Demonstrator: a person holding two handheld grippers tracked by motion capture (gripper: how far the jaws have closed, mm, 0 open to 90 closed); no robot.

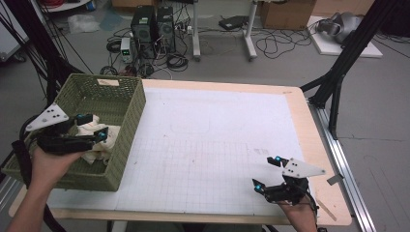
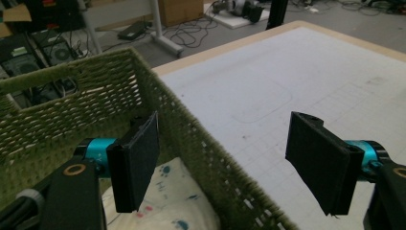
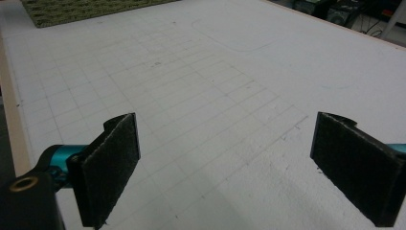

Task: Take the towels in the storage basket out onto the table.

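My left hand-held gripper [image 1: 92, 126] hangs released over the cloth [image 1: 104, 137] in the basket [image 1: 126, 140], placed to grab or just let go; right hand-held gripper [image 1: 267, 174] rests released, empty, above the bare surface [image 1: 208, 145].

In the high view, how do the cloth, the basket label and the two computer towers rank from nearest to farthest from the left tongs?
1. Cloth: inside the green basket, directly under the left tongs.
2. Label: on the basket's far rim, beyond the tongs.
3. Computer towers: on the floor past the table's far edge, farthest.
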